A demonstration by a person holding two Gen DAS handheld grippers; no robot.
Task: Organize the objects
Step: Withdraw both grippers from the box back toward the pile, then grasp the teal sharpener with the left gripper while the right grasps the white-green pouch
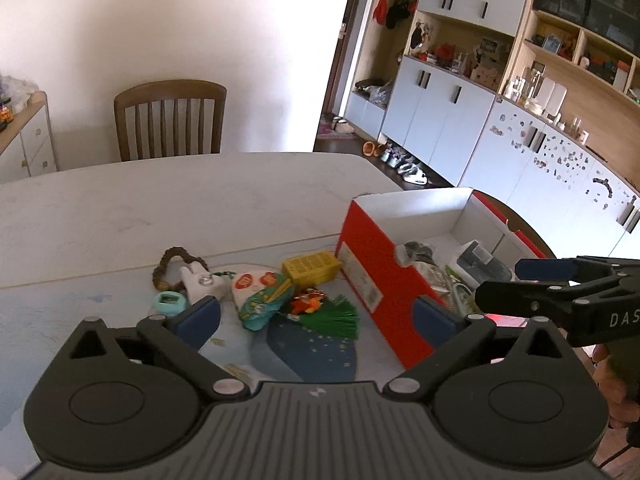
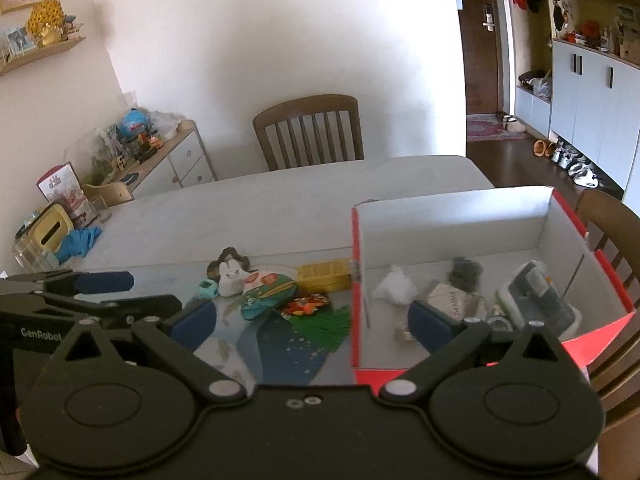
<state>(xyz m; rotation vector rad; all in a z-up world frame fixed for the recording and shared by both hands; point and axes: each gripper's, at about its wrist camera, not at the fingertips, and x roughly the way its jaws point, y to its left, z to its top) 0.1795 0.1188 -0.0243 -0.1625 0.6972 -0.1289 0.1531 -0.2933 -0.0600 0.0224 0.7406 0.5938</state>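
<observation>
Both views are lit by soft daylight, and the pale wall (image 1: pixel 180 40) is washed out almost to white. Strong fisheye bending is seen at the edges, where the cabinets (image 1: pixel 500 128) are curved and the corners are vignetted to black. The table (image 2: pixel 280 208) is evenly lit, with faint shadows only. Slight softness is noted throughout; the gripper bodies in the foreground are rendered dark and low in detail.

On the table (image 2: pixel 280 208), the box (image 2: pixel 560 216) stands; left of the box lie the basket (image 2: pixel 322 276), pouch (image 2: pixel 268 294) and tassel (image 2: pixel 324 326).
</observation>
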